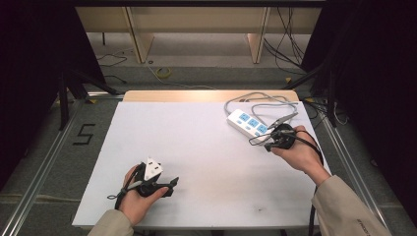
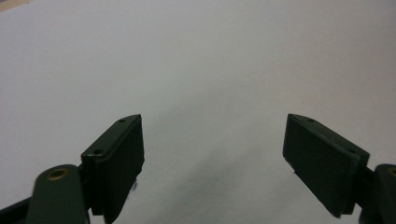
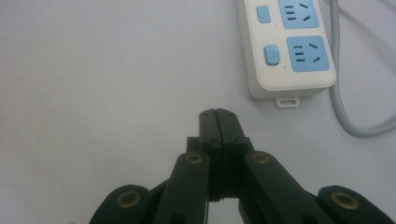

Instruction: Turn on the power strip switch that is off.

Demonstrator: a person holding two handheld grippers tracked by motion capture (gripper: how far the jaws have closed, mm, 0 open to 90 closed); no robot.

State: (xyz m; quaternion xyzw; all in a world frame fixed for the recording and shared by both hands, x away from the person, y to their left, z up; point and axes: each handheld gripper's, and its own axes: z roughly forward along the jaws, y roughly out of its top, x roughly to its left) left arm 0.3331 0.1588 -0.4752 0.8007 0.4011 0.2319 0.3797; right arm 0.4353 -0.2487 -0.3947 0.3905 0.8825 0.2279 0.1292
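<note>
A white power strip [image 1: 247, 123] with blue sockets lies at the table's far right, and its grey cable [image 1: 260, 101] loops behind it. In the right gripper view the strip's near end [image 3: 285, 46] sits just ahead and to the right of my right gripper [image 3: 218, 114], whose jaws are pressed together with nothing between them. A hand holds this gripper [image 1: 270, 143] low, beside the strip's end. My left gripper [image 1: 169, 184] is at the near left of the table, held by the other hand. Its jaws stand wide apart [image 2: 215, 121] over bare white table.
The white table [image 1: 206, 162] has a wooden strip along its far edge [image 1: 196, 95]. The grey cable [image 3: 345, 107] curves past the strip's near end. On the floor to the left is a taped "5" [image 1: 84, 133], and loose cables lie beyond the table.
</note>
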